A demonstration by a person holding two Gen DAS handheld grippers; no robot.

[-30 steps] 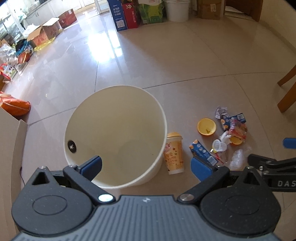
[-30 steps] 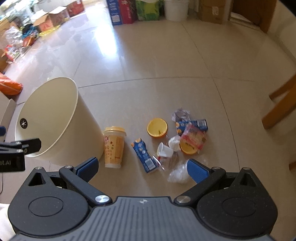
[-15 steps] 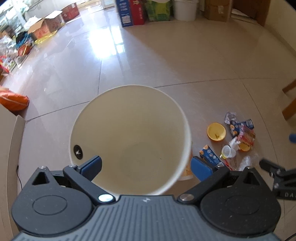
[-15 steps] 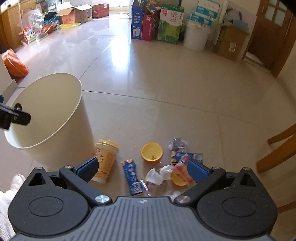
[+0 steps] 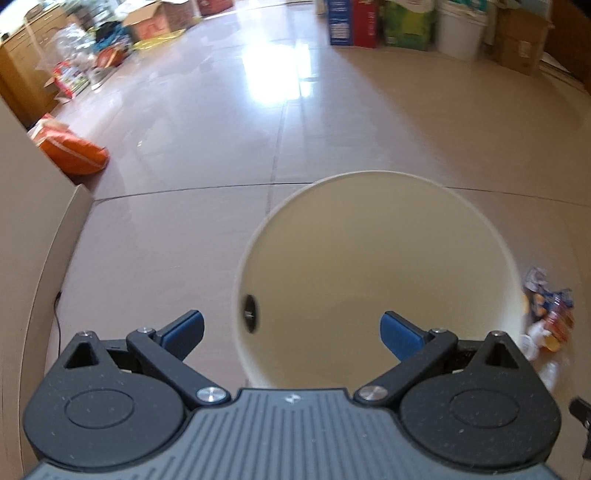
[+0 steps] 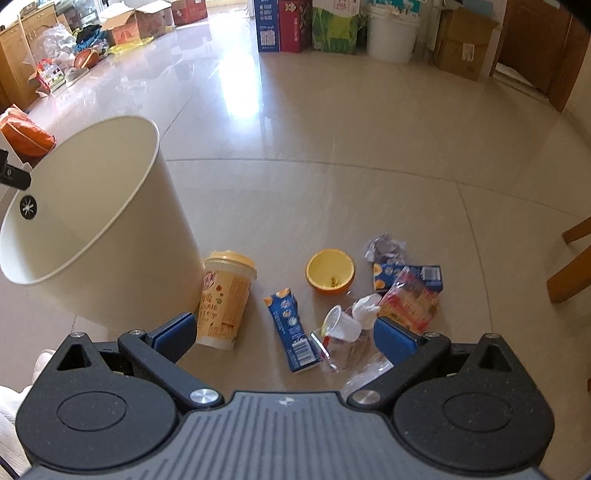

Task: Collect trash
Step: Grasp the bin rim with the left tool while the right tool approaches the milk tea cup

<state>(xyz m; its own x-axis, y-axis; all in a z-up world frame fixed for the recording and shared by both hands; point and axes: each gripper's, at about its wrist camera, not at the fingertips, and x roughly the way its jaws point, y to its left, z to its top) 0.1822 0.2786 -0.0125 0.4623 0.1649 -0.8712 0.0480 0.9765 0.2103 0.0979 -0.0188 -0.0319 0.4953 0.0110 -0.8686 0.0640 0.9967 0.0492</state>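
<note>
A cream bin (image 5: 369, 240) stands on the floor, with nothing visible inside. My left gripper (image 5: 291, 326) hangs open over its near rim, holding nothing. Trash lies to the right of the bin (image 6: 147, 258): a yellow-lidded cup (image 6: 223, 299) upright against it, a flattened blue carton (image 6: 291, 328), an orange bowl (image 6: 330, 271), a small white cup (image 6: 341, 326), a red wrapper (image 6: 410, 304), a blue box (image 6: 410, 275), crumpled foil (image 6: 386, 248) and clear plastic (image 6: 365, 369). My right gripper (image 6: 284, 330) is open above the carton, holding nothing. The left wrist view shows only part of the trash pile (image 5: 550, 314).
A cardboard panel (image 5: 29, 221) and an orange bag (image 5: 74, 151) are at the left. Boxes (image 6: 280, 26) and a white bucket (image 6: 391, 33) line the far wall. Wooden chair legs (image 6: 572, 266) stand at the right. Open tiled floor stretches beyond the bin.
The left wrist view has swung left, so the bin now sits right of centre. The right gripper has come lower and closer to the trash. Both grippers stay open.
</note>
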